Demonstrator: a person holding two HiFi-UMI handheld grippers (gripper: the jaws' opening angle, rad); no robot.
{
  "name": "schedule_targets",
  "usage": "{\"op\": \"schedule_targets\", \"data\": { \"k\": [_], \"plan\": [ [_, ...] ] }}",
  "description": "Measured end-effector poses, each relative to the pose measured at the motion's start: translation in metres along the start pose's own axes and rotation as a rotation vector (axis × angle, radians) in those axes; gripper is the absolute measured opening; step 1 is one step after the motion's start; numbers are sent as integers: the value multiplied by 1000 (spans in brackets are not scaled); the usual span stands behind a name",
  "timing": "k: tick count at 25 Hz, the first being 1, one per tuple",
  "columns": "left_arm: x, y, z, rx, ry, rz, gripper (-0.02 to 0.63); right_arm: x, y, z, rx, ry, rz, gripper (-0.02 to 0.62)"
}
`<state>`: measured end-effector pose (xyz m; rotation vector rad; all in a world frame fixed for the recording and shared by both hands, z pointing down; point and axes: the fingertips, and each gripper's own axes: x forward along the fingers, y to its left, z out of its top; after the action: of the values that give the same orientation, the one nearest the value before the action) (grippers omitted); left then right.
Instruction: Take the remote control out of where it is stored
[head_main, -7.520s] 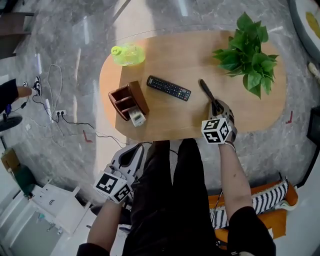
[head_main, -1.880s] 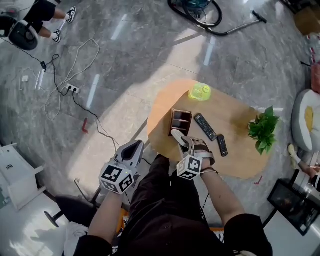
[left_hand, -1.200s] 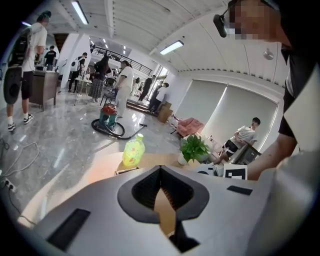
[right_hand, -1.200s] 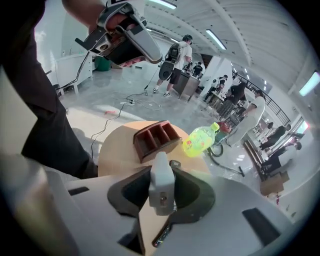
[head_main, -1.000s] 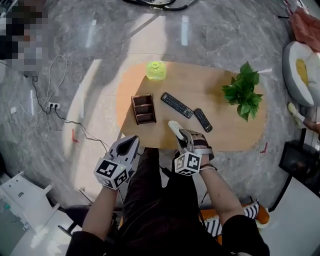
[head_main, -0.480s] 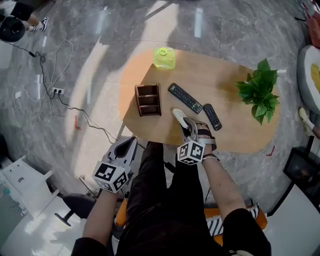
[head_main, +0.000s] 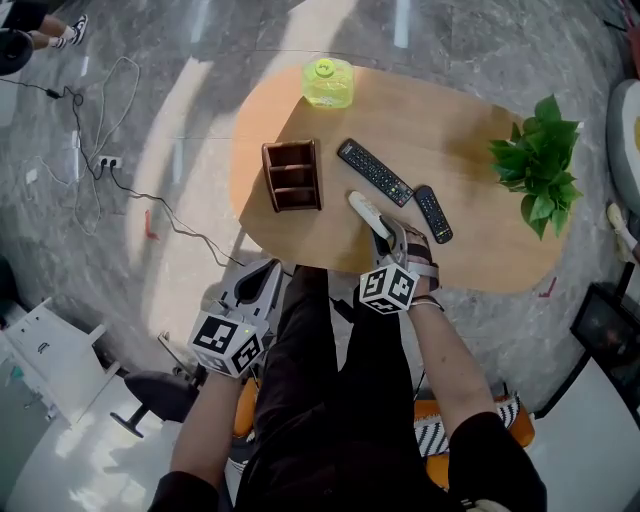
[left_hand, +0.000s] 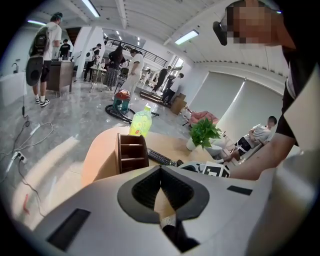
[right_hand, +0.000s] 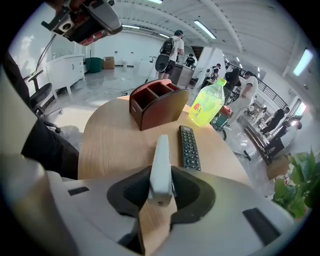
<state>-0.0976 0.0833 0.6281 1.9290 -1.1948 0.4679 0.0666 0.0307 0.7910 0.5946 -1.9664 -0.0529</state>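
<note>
A slim white remote (head_main: 364, 211) is clamped by its near end in my right gripper (head_main: 384, 234), low over the wooden table (head_main: 470, 130) near its front edge. In the right gripper view the white remote (right_hand: 161, 152) points away between the pads of the right gripper (right_hand: 161, 182). The brown wooden holder (head_main: 292, 175) stands to its left with nothing in its compartments. A long black remote (head_main: 375, 172) and a short black remote (head_main: 433, 213) lie on the table beside it. My left gripper (head_main: 258, 292) hangs shut, off the table by the person's left leg.
A green bottle (head_main: 328, 82) stands at the table's far edge. A potted plant (head_main: 540, 165) sits at the right end. Cables and a power strip (head_main: 110, 160) lie on the marble floor to the left. People stand in the room behind.
The white remote, earlier at the holder's front, is now in my right gripper, clear of the holder. Over the last second it has stayed near the front edge while the head view shifted.
</note>
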Motion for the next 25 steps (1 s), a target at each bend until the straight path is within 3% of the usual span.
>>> {"op": "schedule_targets", "data": {
  "k": [10, 18, 25],
  "plan": [
    [5, -3, -15, -21, 37, -15, 6, 21, 4, -29, 41, 66, 20, 110],
    [10, 4, 4, 3, 27, -40, 6, 26, 19, -30, 61, 106, 68, 114],
    [4, 12, 10, 19, 22, -39, 6, 19, 33, -24, 85, 125, 96, 181]
  ]
}}
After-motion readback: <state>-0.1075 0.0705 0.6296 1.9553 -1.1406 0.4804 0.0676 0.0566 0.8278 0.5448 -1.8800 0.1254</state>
